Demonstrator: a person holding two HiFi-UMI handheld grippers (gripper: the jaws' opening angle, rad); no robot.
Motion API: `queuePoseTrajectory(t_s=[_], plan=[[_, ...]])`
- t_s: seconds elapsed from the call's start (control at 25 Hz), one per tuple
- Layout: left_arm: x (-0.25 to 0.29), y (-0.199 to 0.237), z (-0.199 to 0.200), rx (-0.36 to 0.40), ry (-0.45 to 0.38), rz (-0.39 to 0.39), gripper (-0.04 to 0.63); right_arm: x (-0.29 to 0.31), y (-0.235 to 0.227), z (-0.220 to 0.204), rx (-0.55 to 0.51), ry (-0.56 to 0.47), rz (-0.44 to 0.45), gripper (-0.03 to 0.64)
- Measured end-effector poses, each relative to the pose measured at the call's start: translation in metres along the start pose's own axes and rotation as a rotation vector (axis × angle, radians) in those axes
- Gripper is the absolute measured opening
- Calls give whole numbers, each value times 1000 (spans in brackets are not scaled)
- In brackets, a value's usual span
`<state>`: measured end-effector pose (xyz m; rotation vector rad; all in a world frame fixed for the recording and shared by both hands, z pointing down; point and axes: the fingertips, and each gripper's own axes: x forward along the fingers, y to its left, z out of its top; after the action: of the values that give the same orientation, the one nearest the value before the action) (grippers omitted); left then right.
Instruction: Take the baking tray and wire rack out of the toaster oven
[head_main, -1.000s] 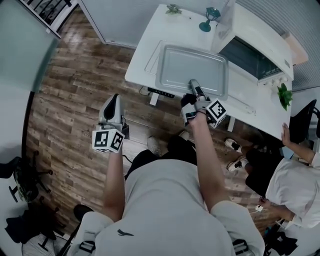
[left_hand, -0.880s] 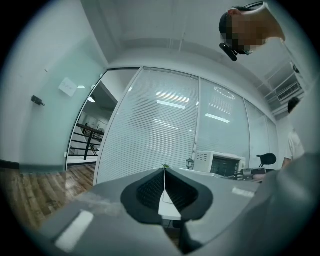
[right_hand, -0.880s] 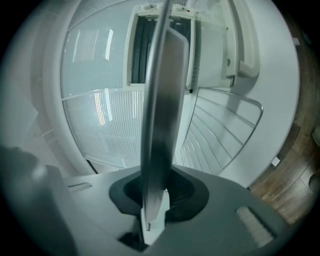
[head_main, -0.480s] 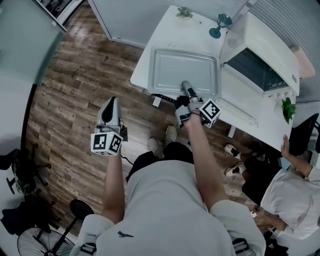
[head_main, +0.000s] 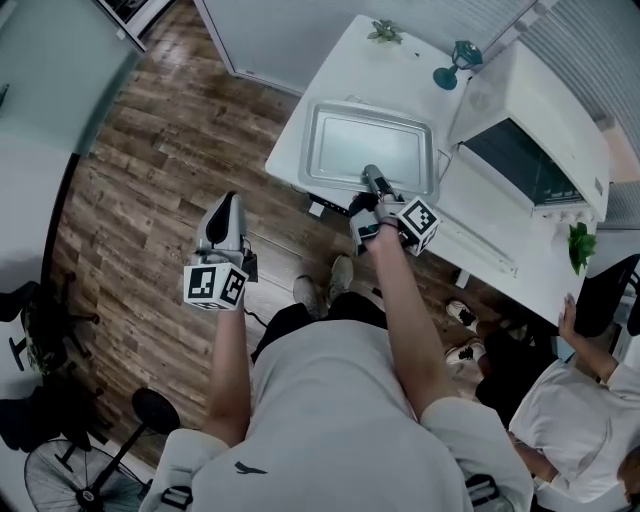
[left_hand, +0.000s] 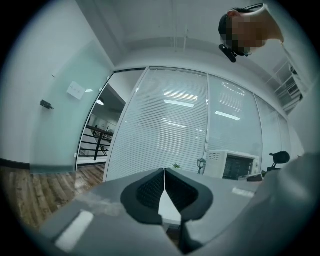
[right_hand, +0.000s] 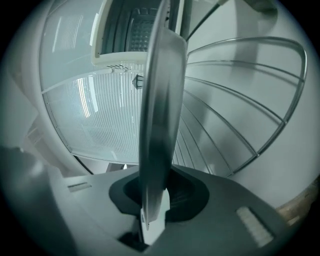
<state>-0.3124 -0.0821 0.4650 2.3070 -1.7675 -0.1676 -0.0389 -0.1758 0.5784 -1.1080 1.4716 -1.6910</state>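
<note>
Steel tray (head_main: 372, 148) is lying over the rack (right_hand: 260, 100) on the worktop (head_main: 335, 65) beside the oven (head_main: 540, 130). The right gripper (head_main: 371, 178) jaws are clamping its near rim, likely steering it. The left gripper (head_main: 226, 205) is hanging aside, jaws together, empty.

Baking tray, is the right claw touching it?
Touching. The right gripper view shows the right claw clamped on the baking tray, with the tray's rim pinched between both pads.

I am looking down on a wood-plank floor (head_main: 140, 210) running under a white table (head_main: 345, 70); a floor fan (head_main: 60, 488) is standing at lower left; glass partitions with closed blinds (left_hand: 165, 130) are reflecting ceiling strip lights (left_hand: 181, 103); a black stair railing (left_hand: 97, 145) is showing beyond a pale wall (left_hand: 45, 65).
</note>
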Motion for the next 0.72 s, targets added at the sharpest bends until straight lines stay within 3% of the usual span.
queuePoseTrajectory(t_s=[0.28, 0.72], plan=[[8, 0, -4, 0, 13, 12, 9, 11, -14, 4, 40, 7, -44, 61], [16, 5, -9, -15, 19, 20, 9, 18, -23, 9, 5, 14, -117, 53]])
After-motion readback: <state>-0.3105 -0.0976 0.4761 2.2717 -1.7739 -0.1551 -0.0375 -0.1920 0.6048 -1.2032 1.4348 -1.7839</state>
